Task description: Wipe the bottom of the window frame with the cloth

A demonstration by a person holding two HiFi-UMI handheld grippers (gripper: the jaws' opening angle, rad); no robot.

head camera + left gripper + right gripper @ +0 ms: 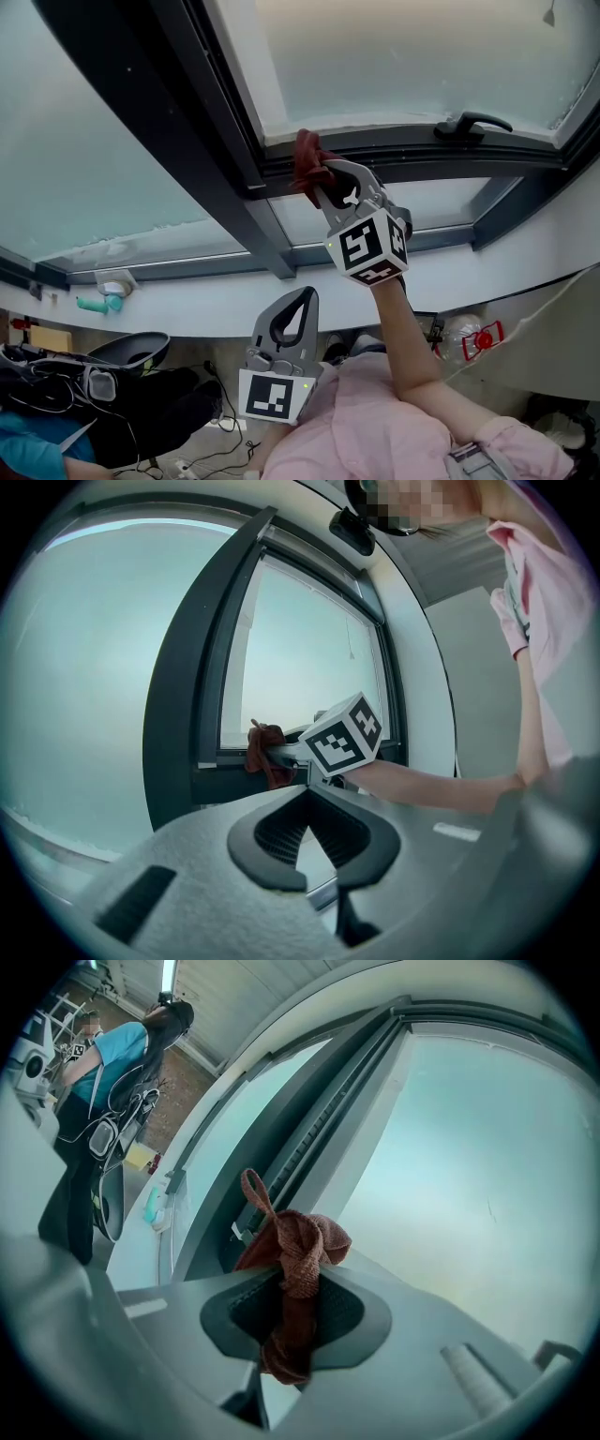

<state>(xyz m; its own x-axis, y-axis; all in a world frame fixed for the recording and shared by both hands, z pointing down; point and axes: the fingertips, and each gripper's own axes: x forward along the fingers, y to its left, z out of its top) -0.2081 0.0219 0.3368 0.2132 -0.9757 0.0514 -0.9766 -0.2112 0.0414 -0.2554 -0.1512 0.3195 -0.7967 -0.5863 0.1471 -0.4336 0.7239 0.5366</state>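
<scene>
One tool, the right tool (323,180), pinches the red cloth (305,156) against the left end of the window frame (403,150) bottom, probably to wipe along it, while the empty left tool (306,294), jaws together, hangs low below.

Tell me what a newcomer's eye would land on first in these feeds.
The red cloth stands out first. It is bunched in the right claw, which is shut on it and held up at the dark window frame, top centre of the head view. Next comes the left claw, lower down and nearer the person, shut with nothing in it.
</scene>
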